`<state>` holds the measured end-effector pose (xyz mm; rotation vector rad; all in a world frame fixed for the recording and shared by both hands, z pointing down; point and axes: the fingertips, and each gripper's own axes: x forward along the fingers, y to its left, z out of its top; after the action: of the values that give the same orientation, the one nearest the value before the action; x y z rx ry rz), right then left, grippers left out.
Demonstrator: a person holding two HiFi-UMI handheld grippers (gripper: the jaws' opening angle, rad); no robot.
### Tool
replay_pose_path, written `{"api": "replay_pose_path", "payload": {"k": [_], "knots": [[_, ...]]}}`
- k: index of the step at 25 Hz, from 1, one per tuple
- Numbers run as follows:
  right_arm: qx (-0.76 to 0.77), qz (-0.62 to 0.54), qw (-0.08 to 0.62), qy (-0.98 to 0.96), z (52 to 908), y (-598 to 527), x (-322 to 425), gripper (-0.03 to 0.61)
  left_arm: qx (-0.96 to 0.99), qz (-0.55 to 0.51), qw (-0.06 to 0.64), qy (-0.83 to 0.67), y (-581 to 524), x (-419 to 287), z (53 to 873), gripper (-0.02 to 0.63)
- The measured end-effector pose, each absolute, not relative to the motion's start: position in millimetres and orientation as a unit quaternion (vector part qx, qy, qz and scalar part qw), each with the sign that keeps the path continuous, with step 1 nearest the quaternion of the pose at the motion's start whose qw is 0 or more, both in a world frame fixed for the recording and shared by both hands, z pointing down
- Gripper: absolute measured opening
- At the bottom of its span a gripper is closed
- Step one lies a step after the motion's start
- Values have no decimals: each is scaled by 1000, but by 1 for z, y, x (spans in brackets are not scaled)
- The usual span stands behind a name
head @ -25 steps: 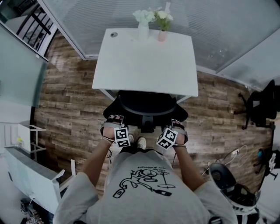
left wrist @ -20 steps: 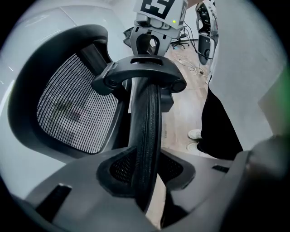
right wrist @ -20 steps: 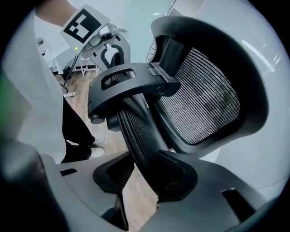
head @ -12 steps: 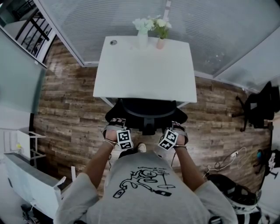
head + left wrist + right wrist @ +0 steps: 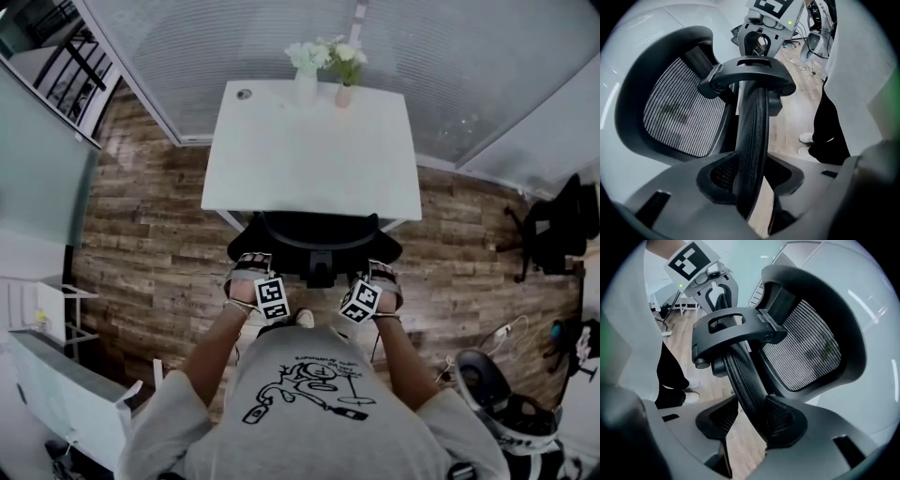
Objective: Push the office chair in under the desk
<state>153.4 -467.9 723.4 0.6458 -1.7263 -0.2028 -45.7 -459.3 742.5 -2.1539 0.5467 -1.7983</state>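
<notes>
A person is standing behind a black office chair (image 5: 317, 239), which is sitting with its seat tucked under the near edge of the white counter (image 5: 314, 141) and its mesh backrest (image 5: 752, 122) turned toward the person. The left tongs (image 5: 752, 177) and right tongs (image 5: 751, 423) are straddling the backrest's top rim on either side of its centre. Both pairs of jaws have just been easing apart and are standing released, each with the rim against one pad and a gap at the other. Two vases of white flowers (image 5: 307, 66) are standing at the counter's far edge.
</notes>
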Motion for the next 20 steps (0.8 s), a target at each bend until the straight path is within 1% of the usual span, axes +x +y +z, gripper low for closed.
{"api": "replay_pose_path", "payload": {"k": [4, 8, 10, 11, 15, 20], "knots": [[295, -64, 585, -753, 705, -461, 148, 183, -750, -619, 122, 199, -455, -44, 729, 165], [315, -30, 548, -774, 683, -454, 141, 183, -761, -602, 113, 214, -448, -44, 709, 169], [329, -11, 525, -785, 670, -452, 138, 179, -774, -583, 94, 229, -443, -43, 697, 169], [339, -2, 511, -790, 662, -452, 136, 176, -784, -569, 78, 237, -441, -41, 690, 168], [377, 22, 446, -812, 623, -457, 126, 121, -825, -494, 24, 273, -446, -27, 647, 148], [402, 56, 354, -843, 571, -459, 104, 98, -869, -388, -23, 306, -448, -9, 583, 105]]}}
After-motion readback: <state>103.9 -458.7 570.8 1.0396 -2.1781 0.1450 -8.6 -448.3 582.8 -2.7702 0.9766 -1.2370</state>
